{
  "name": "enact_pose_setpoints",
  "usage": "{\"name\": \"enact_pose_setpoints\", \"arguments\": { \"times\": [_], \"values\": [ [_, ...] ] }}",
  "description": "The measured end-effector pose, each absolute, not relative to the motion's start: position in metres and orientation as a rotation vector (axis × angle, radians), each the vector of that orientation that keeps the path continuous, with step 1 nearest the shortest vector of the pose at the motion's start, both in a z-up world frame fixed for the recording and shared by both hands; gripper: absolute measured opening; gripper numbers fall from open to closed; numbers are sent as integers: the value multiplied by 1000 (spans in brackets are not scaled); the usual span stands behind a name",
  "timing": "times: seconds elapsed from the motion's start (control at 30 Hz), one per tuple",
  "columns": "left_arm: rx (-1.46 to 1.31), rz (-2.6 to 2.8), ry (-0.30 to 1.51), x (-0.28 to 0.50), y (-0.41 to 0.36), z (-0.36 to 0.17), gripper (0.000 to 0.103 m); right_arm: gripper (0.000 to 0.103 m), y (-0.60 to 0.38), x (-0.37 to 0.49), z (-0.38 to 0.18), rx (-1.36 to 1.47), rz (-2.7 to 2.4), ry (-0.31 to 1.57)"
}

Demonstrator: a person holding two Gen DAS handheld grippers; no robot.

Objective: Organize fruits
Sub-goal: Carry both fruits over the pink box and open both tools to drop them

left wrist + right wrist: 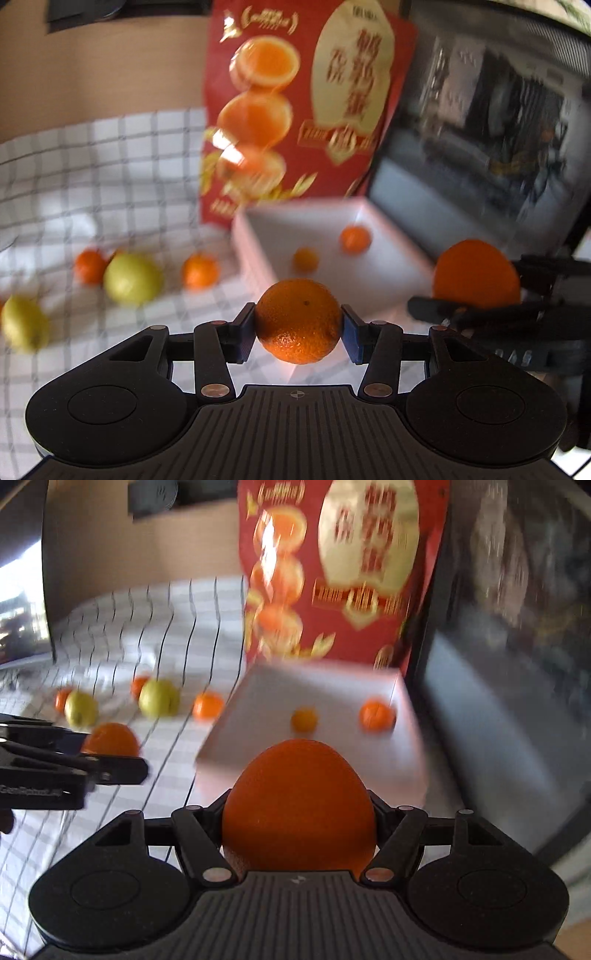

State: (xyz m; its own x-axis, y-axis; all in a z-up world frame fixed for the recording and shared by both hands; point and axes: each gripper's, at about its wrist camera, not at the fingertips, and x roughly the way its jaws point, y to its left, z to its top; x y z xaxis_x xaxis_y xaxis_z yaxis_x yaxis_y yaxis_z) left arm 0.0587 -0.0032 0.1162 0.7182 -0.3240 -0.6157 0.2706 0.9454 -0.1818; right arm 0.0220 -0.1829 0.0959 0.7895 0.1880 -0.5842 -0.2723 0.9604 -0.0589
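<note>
Yellow-green lemons (132,277) and small oranges (200,271) lie on our checked surface (92,177) at the left. Our left gripper (298,329) clamps its jaws on a mandarin (298,320) before the white box (369,280), which holds two fruits. Further right, our right gripper (299,812) grips a large orange (299,805).

Black claw (299,330), blue pads (244,334), copper rivets

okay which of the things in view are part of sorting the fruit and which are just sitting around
Part of the job: small orange in left claw; big orange in right claw; white box holding two oranges; loose oranges and lemons on the checked cloth.

Just lying about: red printed bag; dark glass-fronted appliance.
</note>
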Motion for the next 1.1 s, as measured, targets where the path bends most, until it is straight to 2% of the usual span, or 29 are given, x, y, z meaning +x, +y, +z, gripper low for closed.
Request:
{"name": "enact_pose_setpoints", "arguments": {
  "times": [0.13, 0.3, 0.57, 0.67, 0.77, 0.9, 1.1],
  "values": [
    [-87, -350, 684, 113, -20, 140, 53, 71, -186, 57, 118, -190, 252, 591],
    [-62, -356, 719, 174, -34, 157, 53, 71, -183, 101, 112, -241, 265, 652],
    [-67, -334, 967, 228, -51, 107, 53, 71, -182, 163, 70, -230, 300, 790],
    [-84, -343, 1003, 233, -49, 92, 53, 71, -183, 178, 54, -211, 341, 864],
    [-40, -341, 978, 231, -49, 89, 52, 72, -185, 184, 43, -206, 321, 905],
    [-112, -359, 926, 229, -42, 96, 52, 72, -192, 185, 57, -137, 338, 885],
    [-160, -268, 727, 187, -11, 121, 52, 76, -194, 166, 89, -146, 277, 729]
  ]
}}
